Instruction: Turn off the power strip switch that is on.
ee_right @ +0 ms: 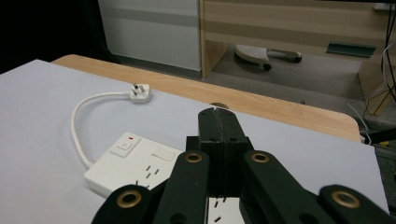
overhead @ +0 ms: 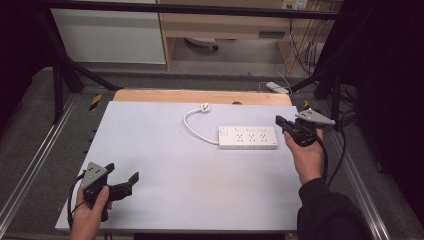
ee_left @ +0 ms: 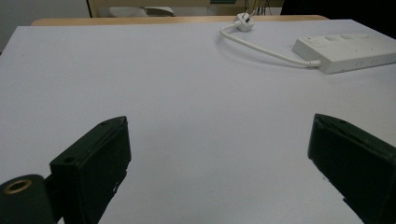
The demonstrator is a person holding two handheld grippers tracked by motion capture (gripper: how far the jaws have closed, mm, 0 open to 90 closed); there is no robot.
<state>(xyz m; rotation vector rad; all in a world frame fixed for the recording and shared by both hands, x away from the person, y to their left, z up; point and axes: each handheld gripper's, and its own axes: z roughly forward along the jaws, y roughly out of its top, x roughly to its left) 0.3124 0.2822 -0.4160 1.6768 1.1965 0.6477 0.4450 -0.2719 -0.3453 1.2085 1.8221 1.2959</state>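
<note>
A white power strip [overhead: 248, 137] lies on the pale table sheet [overhead: 165, 165] at the right, its short white cable curving back to a white plug [overhead: 204, 107]. My right gripper [overhead: 280, 121] hovers just over the strip's right end with its jaws pressed together and nothing between them. The right gripper view has the closed jaws [ee_right: 218, 122] over the strip [ee_right: 135, 163], with the plug [ee_right: 140, 93] beyond. At the front left corner my left gripper [overhead: 122, 175] is held wide open above bare sheet. In the left gripper view the strip [ee_left: 348, 51] and plug [ee_left: 244, 22] lie far off.
A wooden table edge [overhead: 200, 96] runs behind the sheet. Metal frame rails [overhead: 30, 165] flank both sides. Behind stand a wooden shelf unit [overhead: 225, 25], a chair base [overhead: 202, 44] and loose cables [overhead: 300, 50] on the floor.
</note>
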